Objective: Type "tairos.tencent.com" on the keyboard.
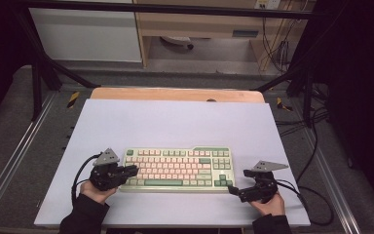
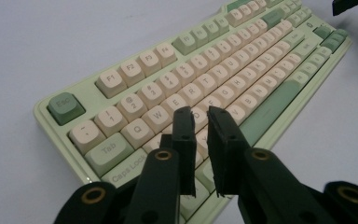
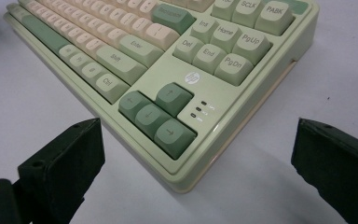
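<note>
Sleeves, dark, enter at the near edge in the high view, each hand on a black gripper with a grey three-cornered plate on top. Left gripper sits over the keyboard's left end; in the left gripper view its jaws stand close together with a thin gap and nothing between them, tips above the letter keys near the left side of the board. Right gripper rests just off the keyboard's near right corner; in the right gripper view its jaws are spread wide to either side of that corner, apart from the case, gripping nothing.

Keyboard: pale green case, cream and pink keys, darker green accent keys, arrow cluster at the right end. It lies flat on the near half of the work surface, long side parallel to the near edge, roughly centred.

Work surface: white sheet covering most of the tabletop, bare beyond the keyboard. A strip of the wooden table shows at the far edge.

Surroundings: grey carpeted floor, black frame bars at both sides and across the top. Black cables trail on the floor to the right. Farther back, a white panel and a wooden desk unit, with more cables hanging at its right.
</note>
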The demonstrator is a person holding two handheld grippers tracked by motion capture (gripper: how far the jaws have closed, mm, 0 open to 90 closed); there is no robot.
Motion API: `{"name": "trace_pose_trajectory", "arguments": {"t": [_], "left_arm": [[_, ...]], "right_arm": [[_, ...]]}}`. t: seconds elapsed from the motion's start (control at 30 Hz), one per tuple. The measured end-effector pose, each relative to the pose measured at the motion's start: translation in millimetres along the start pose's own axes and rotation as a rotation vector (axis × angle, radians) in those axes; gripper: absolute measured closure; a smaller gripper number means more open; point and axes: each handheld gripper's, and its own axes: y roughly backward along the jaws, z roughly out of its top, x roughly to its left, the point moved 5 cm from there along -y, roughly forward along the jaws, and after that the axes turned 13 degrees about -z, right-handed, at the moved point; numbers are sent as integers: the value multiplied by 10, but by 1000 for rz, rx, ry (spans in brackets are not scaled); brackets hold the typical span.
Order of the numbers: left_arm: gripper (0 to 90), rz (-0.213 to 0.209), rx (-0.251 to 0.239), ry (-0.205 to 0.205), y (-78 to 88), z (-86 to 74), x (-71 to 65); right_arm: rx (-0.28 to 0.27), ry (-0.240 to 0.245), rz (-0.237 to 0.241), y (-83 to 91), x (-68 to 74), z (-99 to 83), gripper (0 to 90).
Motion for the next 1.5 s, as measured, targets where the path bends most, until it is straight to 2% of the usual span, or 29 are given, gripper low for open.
{"name": "trace_pose_trajectory", "arguments": {"t": [0.4, 0.97, 1.27, 1.5], "left_arm": [[891, -7, 7, -11, -173, 147, -41], [895, 3, 23, -31, -458, 343, -86], [896, 21, 63, -41, -665, 359, -82], [895, 31, 83, -36, -750, 319, -46]], "right_arm": [[-2, 2, -1, 1, -1, 0, 31], [5, 4, 3, -5, 3, -6, 31], [4, 6, 3, -3, 2, -6, 31], [7, 9, 4, -6, 2, -9, 31]]}}
